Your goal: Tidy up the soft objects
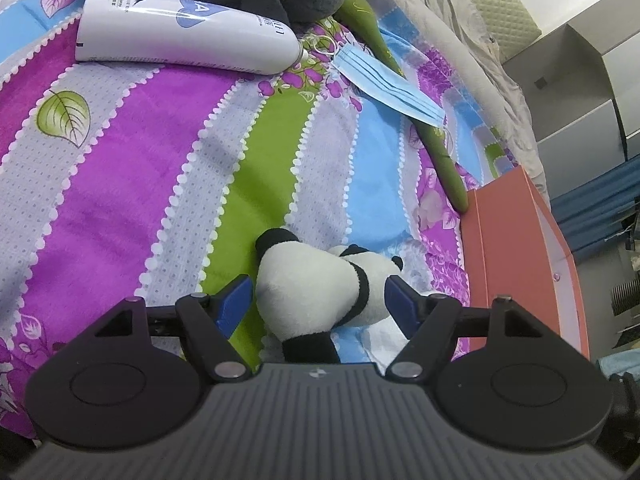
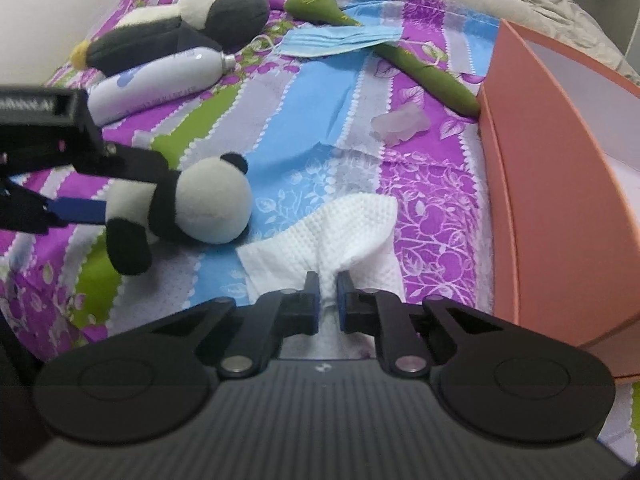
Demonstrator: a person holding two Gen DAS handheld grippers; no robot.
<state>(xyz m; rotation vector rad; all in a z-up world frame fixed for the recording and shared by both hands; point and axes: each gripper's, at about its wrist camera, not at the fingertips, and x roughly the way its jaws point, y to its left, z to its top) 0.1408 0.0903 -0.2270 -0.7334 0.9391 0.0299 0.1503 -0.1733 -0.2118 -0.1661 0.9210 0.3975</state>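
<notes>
- The right gripper (image 2: 328, 280), low centre of its view, pinches a bunched fold of the white waffle-textured cloth (image 2: 344, 228), which lies on the striped bedspread (image 2: 304, 92).
- The cloth looks light and limp, likely to drape when lifted; a gathered pleat suits the grip.
- The left gripper (image 1: 318, 296) stands spread around the small plush panda (image 1: 320, 280), fingers just beside its body.
- The panda looks squashy and fuzzy; its round torso seems the best hold.
- The rigid orange box (image 2: 560, 208) stands at the right.

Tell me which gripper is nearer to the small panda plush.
Left. The left gripper straddles the small panda plush, jaws wide on either side of its body. The right gripper is beside it, pinched shut on the white cloth.
</notes>
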